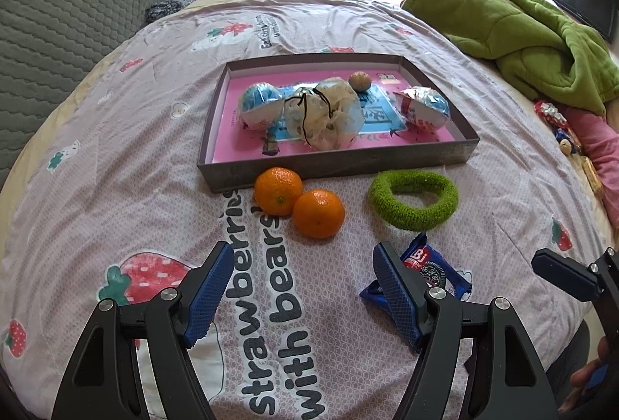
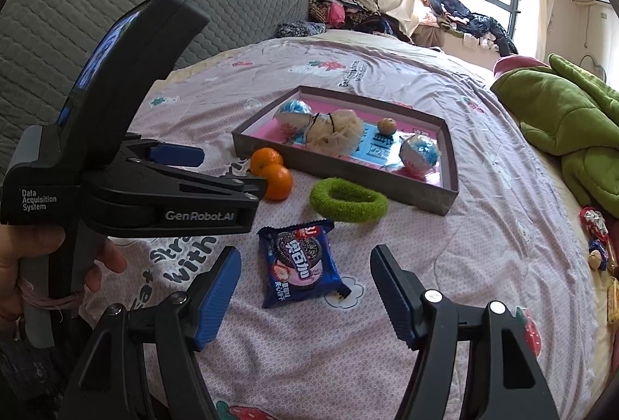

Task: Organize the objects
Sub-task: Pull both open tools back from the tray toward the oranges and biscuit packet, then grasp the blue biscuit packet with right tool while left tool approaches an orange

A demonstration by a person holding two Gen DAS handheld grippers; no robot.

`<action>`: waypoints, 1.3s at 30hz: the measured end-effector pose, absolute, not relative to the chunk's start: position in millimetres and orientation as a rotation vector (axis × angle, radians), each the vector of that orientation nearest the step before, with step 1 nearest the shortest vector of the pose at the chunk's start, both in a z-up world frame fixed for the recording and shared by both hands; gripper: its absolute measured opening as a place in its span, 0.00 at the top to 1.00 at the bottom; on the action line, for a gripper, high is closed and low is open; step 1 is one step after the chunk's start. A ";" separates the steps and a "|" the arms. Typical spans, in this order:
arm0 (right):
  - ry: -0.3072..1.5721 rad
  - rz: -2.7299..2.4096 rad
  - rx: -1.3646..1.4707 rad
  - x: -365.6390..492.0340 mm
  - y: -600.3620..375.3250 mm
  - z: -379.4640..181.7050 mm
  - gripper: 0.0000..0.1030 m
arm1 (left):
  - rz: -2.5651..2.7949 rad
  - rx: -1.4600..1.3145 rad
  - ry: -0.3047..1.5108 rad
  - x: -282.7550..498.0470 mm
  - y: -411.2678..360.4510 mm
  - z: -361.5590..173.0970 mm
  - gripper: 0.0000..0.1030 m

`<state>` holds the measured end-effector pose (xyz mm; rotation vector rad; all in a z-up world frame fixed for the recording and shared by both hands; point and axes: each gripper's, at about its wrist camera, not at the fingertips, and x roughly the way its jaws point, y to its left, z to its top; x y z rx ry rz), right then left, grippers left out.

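Observation:
A grey tray with a pink floor (image 1: 220, 164) (image 2: 425, 195) lies on the bed. It holds two blue-white wrapped balls, a mesh pouch (image 1: 329, 114) and a small brown fruit (image 1: 359, 81). In front of it lie two oranges (image 1: 298, 201) (image 2: 271, 174), a green fuzzy ring (image 1: 412, 201) (image 2: 348, 201) and a blue cookie packet (image 2: 300, 267) (image 1: 429, 269). My left gripper (image 1: 301, 257) is open and empty, just short of the oranges. My right gripper (image 2: 303, 265) is open and empty, its fingers either side of the cookie packet.
A pink strawberry-print bedspread (image 1: 116, 168) covers the bed. A green blanket (image 1: 522, 29) lies at the right. A grey quilted headboard (image 1: 58, 17) is at the left. Clothes are piled by the window. Small wrapped items (image 2: 595, 230) lie at the right edge.

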<state>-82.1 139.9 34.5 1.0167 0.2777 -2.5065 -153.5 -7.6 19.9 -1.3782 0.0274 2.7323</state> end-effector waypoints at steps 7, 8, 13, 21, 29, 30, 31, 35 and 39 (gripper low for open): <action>0.279 -2.489 1.037 -84.5 136.5 25.7 0.33 | 2.719 -1.397 0.031 -156.1 -6.7 11.2 0.27; 0.281 -2.488 1.039 -84.5 136.2 24.3 0.33 | 2.716 -1.399 0.030 -156.3 -6.4 10.2 0.27; 0.300 -2.470 1.061 -86.8 132.6 14.6 0.33 | 2.700 -1.410 0.029 -157.7 -4.9 3.7 0.27; 0.298 -2.463 1.105 -97.4 132.5 1.0 0.33 | 2.685 -1.430 0.009 -166.4 -6.9 -5.0 0.27; 0.282 -2.467 1.116 -106.9 132.4 -3.7 0.33 | 2.686 -1.445 -0.005 -178.2 -5.3 -12.2 0.27; 0.284 -2.464 1.116 -108.3 132.3 -4.1 0.33 | 2.684 -1.444 -0.011 -179.9 -5.4 -12.6 0.27; 0.289 -2.464 1.117 -110.0 131.3 -5.4 0.33 | 2.684 -1.442 -0.012 -182.2 -4.8 -13.4 0.27; 0.292 -2.454 1.124 -114.7 128.3 -10.2 0.33 | 2.680 -1.450 -0.021 -187.9 -4.1 -16.8 0.27; 0.299 -2.437 1.134 -118.9 126.5 -17.3 0.33 | 2.685 -1.453 -0.040 -192.6 -4.6 -19.8 0.27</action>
